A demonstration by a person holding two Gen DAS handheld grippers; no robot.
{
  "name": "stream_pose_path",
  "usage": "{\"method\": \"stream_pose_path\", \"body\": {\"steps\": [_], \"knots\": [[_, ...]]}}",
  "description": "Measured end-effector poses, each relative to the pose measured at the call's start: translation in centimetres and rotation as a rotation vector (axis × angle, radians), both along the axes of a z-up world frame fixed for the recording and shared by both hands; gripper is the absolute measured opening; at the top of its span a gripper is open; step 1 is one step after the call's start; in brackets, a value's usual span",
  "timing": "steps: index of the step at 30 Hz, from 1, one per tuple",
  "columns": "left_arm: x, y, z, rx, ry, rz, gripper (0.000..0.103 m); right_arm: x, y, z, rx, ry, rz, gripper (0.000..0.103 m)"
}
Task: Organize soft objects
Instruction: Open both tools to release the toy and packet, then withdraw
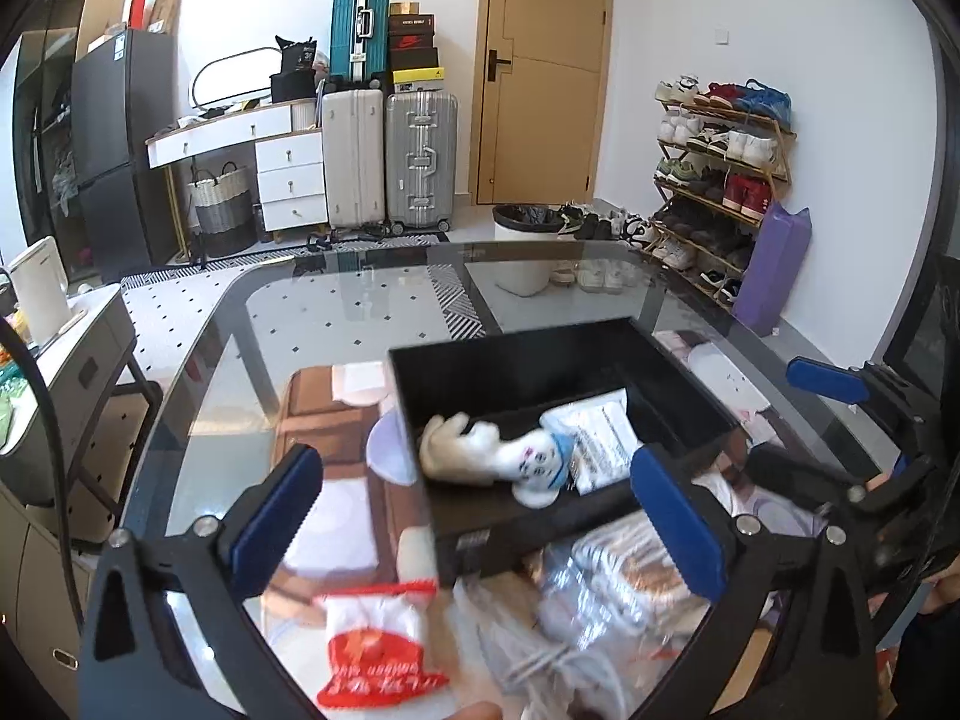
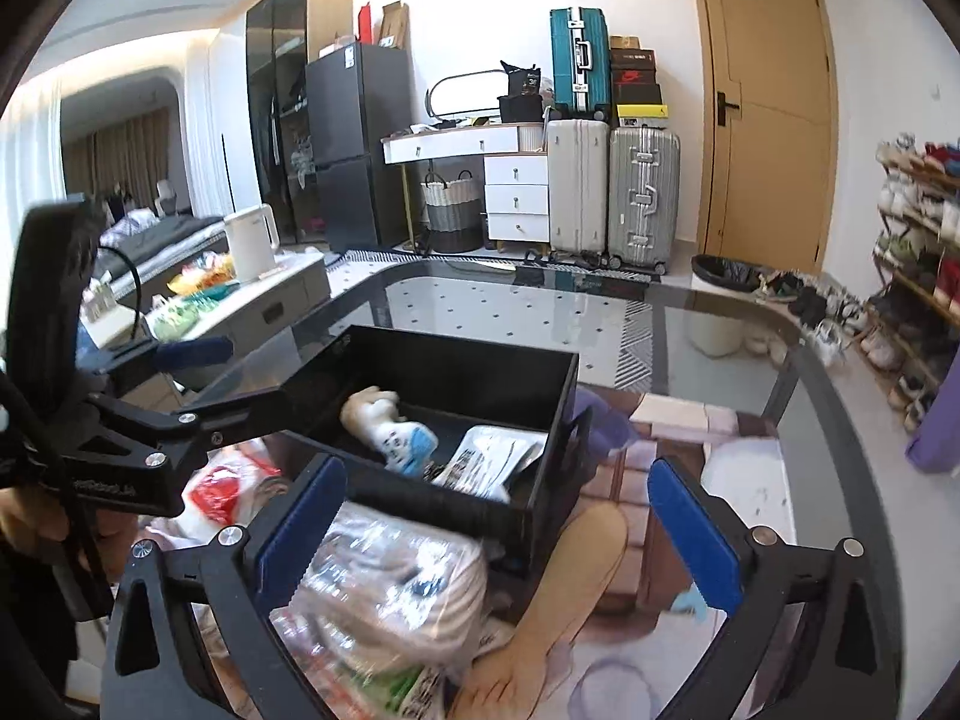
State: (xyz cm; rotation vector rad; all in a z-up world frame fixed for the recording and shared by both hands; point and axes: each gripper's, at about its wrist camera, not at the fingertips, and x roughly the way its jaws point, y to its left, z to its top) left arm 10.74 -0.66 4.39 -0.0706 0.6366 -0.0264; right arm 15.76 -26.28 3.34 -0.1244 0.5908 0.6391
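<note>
A: Plush toy lies on its side in the black box, white, blue-capped, beside a flat white packet. Presumably sorted there.

B: Grippers?

A: Left hand-held gripper wide open, empty, over a red-and-white bag. Right hand-held gripper wide open over a clear-wrapped bundle, gripping nothing. Glass bench carries everything.

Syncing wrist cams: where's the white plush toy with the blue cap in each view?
Left wrist: white plush toy lies inside the black box, just below centre, between the open left gripper fingers.
Right wrist: the toy lies in the box's left half, left of centre, above the open right gripper.
Shared landmark: the white printed packet beside the toy in the box.
</note>
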Motion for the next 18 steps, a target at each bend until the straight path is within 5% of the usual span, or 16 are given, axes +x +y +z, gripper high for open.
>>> {"method": "stream_pose_path", "body": {"steps": [18], "knots": [[-4.8, 2.1, -1.9, 0.015, 0.02, 0.048, 0.103, -3.9, -0.3, -1.2, 0.016, 0.033, 0.044, 0.102]]}}
